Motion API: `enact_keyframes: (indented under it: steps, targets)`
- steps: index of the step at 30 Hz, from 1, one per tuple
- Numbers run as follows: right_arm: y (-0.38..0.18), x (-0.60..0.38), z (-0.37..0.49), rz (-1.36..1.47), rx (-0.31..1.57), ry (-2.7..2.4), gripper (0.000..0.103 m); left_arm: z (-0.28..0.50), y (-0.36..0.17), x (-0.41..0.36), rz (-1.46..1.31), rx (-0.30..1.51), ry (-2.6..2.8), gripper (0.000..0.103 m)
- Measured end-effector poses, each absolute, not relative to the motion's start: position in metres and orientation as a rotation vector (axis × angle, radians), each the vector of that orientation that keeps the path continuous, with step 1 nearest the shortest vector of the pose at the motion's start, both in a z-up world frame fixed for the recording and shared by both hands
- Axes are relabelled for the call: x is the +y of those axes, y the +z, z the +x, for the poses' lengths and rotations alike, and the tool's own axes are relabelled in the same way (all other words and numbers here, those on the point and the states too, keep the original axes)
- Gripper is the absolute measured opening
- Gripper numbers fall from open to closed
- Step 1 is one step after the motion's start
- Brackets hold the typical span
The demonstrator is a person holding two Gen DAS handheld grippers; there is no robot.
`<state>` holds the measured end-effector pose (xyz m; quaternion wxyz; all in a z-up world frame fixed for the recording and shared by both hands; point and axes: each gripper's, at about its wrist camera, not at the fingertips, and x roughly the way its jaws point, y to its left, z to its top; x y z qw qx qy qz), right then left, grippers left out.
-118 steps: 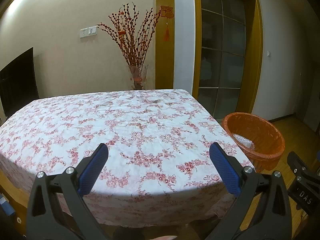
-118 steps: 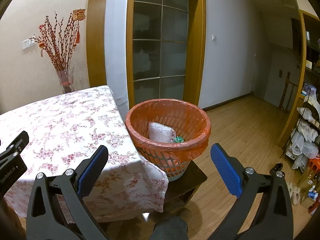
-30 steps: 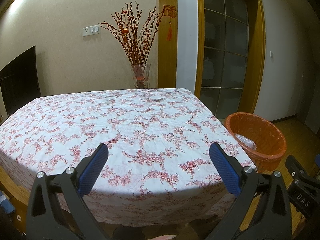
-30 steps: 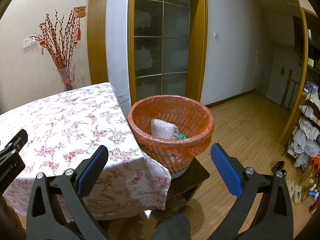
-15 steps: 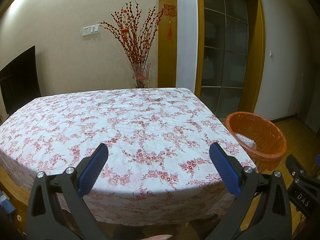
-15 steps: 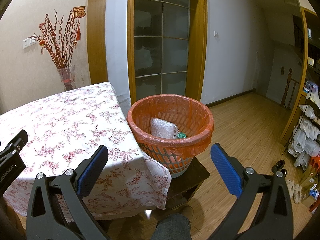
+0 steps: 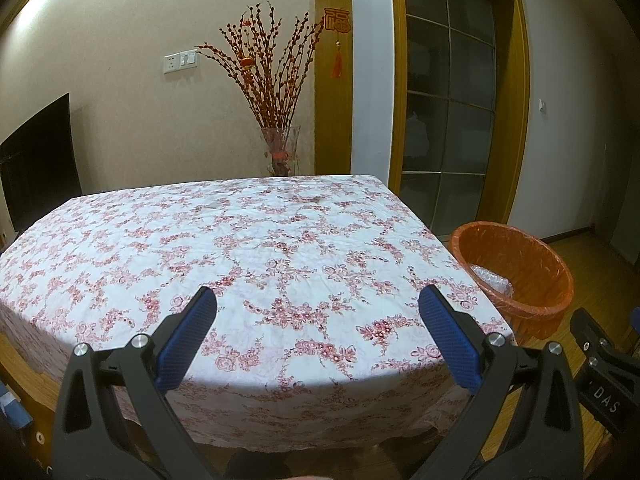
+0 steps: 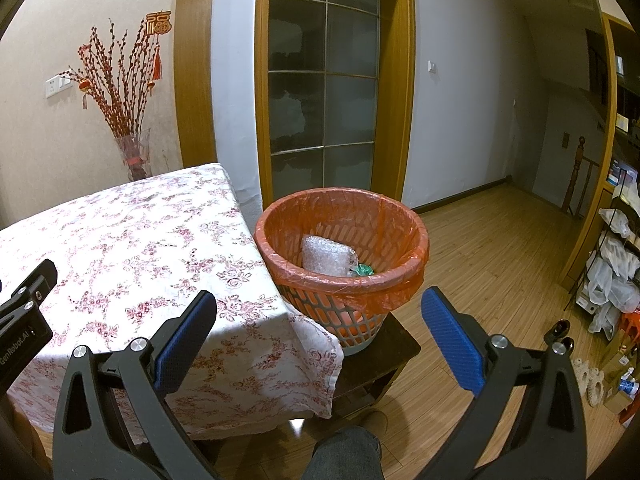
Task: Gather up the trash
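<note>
The task looks finished: the bench [image 7: 248,248] carries no trash. One orange bin [image 8: 400,220] stands just right of it and holds two pieces, a bubble-wrap bundle [image 8: 326,256] and a green scrap [image 8: 363,269]. Left claw [image 7: 318,334] and right claw [image 8: 319,334] both gape, empty.

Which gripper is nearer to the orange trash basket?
Right. The right gripper hangs open just before the orange trash basket; the left gripper is open over the table, basket at its right.

Beige wall [image 7: 120,128], wood floor [image 8: 500,248], glass door [image 8: 324,92] (wood frame), prob. shelving [image 8: 616,240] far rt.
</note>
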<state>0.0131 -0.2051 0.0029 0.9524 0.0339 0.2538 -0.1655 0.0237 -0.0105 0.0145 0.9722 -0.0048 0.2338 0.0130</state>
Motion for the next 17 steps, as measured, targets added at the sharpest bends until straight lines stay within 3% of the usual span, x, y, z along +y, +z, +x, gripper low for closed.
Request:
enact_keyframes:
  steps: [17]
  targets:
    - [0.0019,-0.2047,0.0135,0.07,0.518,-0.335,0.101,0.0253,0.0156,-0.01,-0.006,0.477,0.021,0.099]
